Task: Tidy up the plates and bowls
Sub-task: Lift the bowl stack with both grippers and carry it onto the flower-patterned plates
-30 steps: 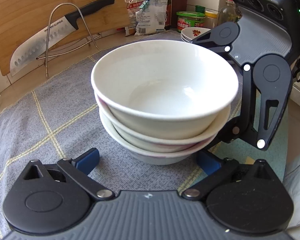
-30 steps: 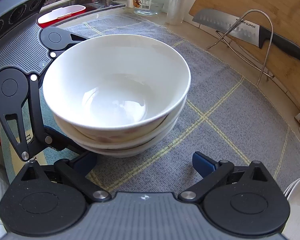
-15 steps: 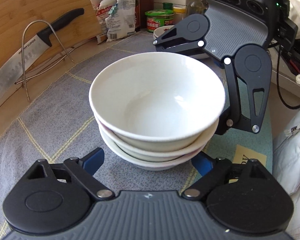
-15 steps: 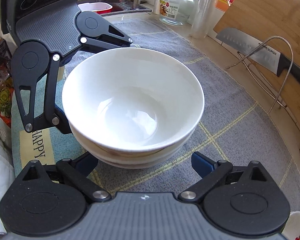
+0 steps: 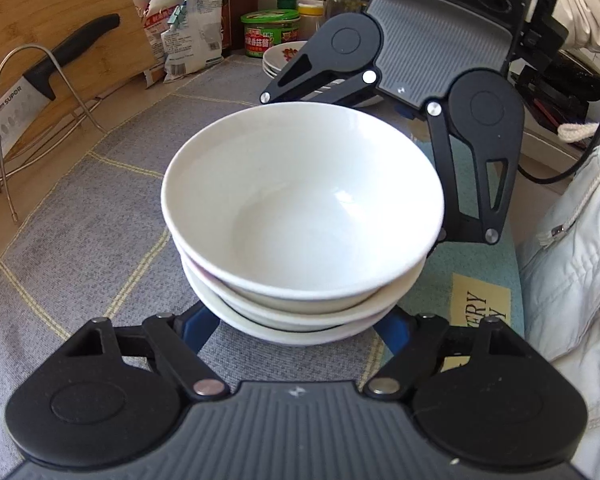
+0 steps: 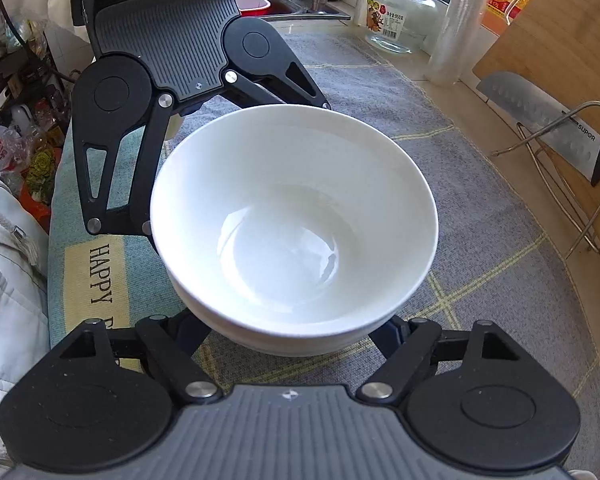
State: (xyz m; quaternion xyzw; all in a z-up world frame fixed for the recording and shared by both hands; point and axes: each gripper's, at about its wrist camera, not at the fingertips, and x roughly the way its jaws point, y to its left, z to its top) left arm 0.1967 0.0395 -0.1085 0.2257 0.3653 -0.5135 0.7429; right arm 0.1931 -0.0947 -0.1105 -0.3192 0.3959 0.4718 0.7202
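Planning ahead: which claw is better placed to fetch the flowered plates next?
Probably right: flowered plates sit just behind the right claw; the left claw is across the bowl stack. Both are closing around that stack.

Kitchen clutter around a grey checked mat

A grey mat [image 5: 100, 216] with pale yellow lines covers the worktop [image 6: 432, 92]; a teal cloth [image 6: 80, 280] printed "HAPPY" lies along its edge. A wooden cutting board [image 5: 40, 20] leans behind a wire rack [image 5: 28, 120], with a black-handled SUPOR cleaver [image 5: 24, 92] resting against it. Food packets [image 5: 188, 32], a green-lidded jar [image 5: 270, 36] and a dark bottle [image 5: 214, 0] stand at the back. Elsewhere stand a glass jar [image 6: 400, 16], a roll of clear film [image 6: 456, 28] and a sink [image 6: 296, 4].
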